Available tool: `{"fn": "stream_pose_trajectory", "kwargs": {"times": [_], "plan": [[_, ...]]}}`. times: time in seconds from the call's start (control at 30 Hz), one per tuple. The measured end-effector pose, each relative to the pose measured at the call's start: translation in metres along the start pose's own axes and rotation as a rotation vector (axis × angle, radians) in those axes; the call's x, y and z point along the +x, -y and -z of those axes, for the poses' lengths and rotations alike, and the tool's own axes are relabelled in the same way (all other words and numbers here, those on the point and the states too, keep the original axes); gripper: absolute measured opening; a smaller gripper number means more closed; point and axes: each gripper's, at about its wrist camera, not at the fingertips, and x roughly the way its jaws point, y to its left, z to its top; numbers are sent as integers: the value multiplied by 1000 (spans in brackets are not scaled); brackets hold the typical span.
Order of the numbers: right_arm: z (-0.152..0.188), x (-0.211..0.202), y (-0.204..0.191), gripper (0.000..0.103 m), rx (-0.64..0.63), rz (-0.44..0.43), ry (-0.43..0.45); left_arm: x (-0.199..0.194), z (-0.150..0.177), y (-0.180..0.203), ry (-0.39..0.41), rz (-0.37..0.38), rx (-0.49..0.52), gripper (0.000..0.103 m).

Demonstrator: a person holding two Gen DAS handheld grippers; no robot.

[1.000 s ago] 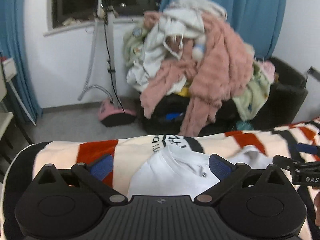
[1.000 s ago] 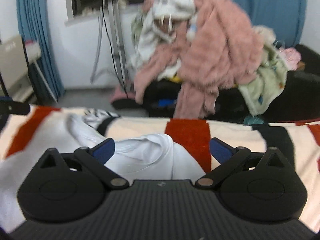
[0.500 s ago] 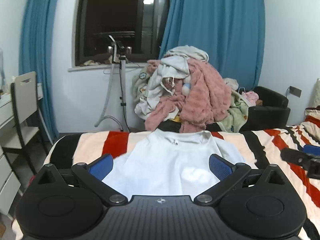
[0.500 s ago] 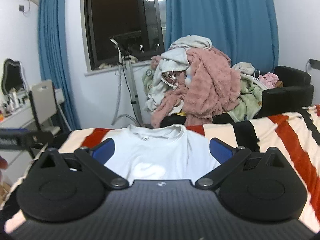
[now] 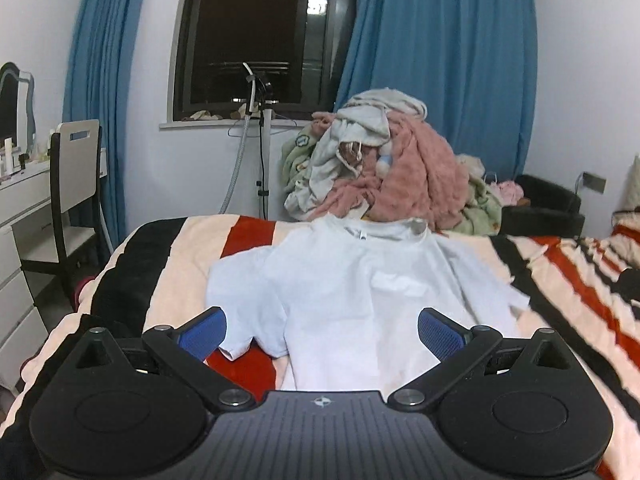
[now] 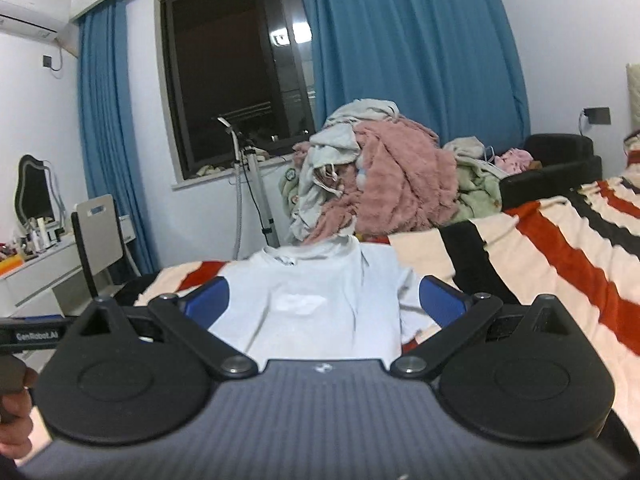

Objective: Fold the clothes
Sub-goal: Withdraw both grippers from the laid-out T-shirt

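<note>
I see a white T-shirt (image 5: 352, 292) lying spread out flat on the bed (image 5: 172, 256), its collar toward the far edge and its hem toward me. It is pale, lightly creased, with a brighter white patch on the chest and a small tag inside the neckline. Its short sleeves lie out to both sides; the one on my left ends in a curled cuff over a red stripe of the blanket (image 5: 580, 280). From the right wrist camera the same T-shirt (image 6: 316, 280) looks a little bunched along its right side.

My left hand-held gripper (image 5: 322, 330) hovers over the near part of the shirt with its blue pads spread wide and nothing between them. My right hand-held gripper (image 6: 323, 300) is also spread wide and holds nothing, with the shirt showing in the gap between its fingers.

The blanket under the shirt is striped in cream, red and black. Beyond the bed's far edge is a tall pile of clothes (image 5: 384, 172), pink fleece, grey and pale green pieces heaped together. Behind it hang blue curtains (image 5: 440, 72) beside a dark window (image 5: 256, 36). A garment steamer pole (image 5: 262, 140) stands near the sill, and a chair (image 5: 74, 184) sits at a white desk on the left.
</note>
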Motion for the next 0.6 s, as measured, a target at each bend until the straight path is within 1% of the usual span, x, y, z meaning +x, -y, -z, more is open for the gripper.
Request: {"fn": "stream_pose_trajectory", "kwargs": {"times": [0.1, 0.2, 0.27, 0.37, 0.47, 0.6], "plan": [[10, 4, 0, 103, -16, 7, 0, 23, 3, -2, -37, -13, -9, 102], [16, 12, -2, 103, -22, 5, -9, 49, 5, -5, -55, -60, 21, 102], [20, 17, -2, 103, -24, 12, -17, 64, 8, -13, -77, -86, 21, 102], [28, 21, -1, 103, -13, 18, -35, 87, 6, -28, -124, -111, -39, 101], [33, 26, -1, 103, -8, 32, -54, 108, 1, -44, -150, -118, -108, 100], [40, 33, 0, 103, -2, 44, -86, 130, -2, -65, -169, -170, -157, 100]]}}
